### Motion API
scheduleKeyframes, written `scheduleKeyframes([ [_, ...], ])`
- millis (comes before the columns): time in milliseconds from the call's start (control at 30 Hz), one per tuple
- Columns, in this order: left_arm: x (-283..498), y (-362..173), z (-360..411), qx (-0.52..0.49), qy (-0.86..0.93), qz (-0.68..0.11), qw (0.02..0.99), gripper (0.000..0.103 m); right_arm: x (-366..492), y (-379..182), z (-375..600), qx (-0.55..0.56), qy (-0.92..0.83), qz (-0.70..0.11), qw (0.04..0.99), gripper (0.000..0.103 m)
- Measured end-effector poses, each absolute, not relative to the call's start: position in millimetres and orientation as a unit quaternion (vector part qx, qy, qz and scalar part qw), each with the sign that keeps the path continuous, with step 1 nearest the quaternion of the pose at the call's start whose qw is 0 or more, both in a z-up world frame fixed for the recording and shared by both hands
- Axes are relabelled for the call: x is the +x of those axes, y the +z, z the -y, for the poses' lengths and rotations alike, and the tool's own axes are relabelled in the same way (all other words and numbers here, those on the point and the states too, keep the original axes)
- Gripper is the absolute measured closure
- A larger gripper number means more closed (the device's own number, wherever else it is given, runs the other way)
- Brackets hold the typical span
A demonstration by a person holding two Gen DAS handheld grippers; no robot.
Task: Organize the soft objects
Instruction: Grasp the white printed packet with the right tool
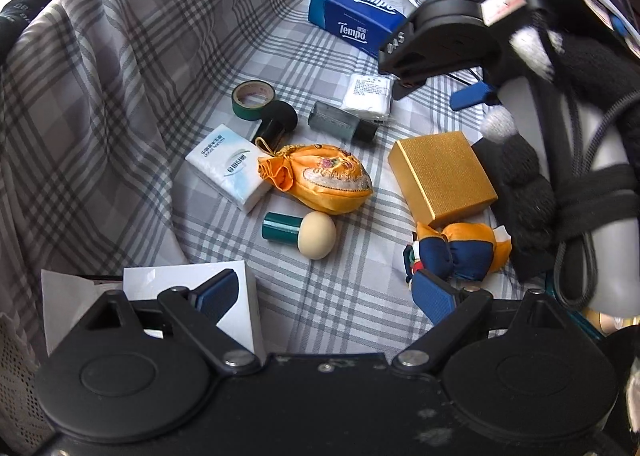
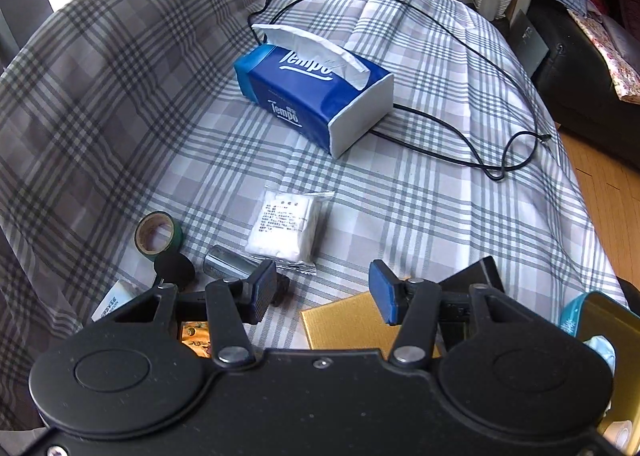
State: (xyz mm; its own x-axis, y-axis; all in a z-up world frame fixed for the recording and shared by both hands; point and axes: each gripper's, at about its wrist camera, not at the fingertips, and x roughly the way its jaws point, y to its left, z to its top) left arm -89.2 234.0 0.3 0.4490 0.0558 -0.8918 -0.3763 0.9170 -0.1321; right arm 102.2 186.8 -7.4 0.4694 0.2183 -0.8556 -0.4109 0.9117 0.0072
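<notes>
While the left tongs (image 1: pixel 326 296) hang spread and empty, the orange pouch (image 1: pixel 324 178) lies mid-bed (image 1: pixel 348 308) between tissue pack (image 1: pixel 226 166) and gold box (image 1: pixel 442 176). Likely light, soft, slippery satin; best pinched at its gathered neck. Right tongs (image 2: pixel 324 294) stand narrowly parted, empty.

Both wrist cameras look steeply down along their fingers at the plaid cloth (image 1: pixel 328 304). The left sits near the clutter; the right faces farther across. Both see the tissue box (image 1: pixel 356 22), tape (image 2: pixel 158 234) and gold box (image 1: pixel 442 176).
</notes>
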Motion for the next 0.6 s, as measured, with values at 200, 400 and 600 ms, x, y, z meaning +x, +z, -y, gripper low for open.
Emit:
scheduleKeyframes([
  [200,-87,-5,-229,-0.146,0.126,-0.514,0.836,0.010,116,-28,-214,-0.123,0.206,-0.490,0.838,0.051],
  [400,-86,-10,-227,-0.139,0.120,-0.522,0.833,0.010,127,-42,-233,-0.130,0.223,-0.488,0.834,0.051],
  [600,-86,-13,-227,-0.135,0.120,-0.523,0.833,0.010,141,-59,-244,-0.125,0.214,-0.501,0.829,0.050],
])
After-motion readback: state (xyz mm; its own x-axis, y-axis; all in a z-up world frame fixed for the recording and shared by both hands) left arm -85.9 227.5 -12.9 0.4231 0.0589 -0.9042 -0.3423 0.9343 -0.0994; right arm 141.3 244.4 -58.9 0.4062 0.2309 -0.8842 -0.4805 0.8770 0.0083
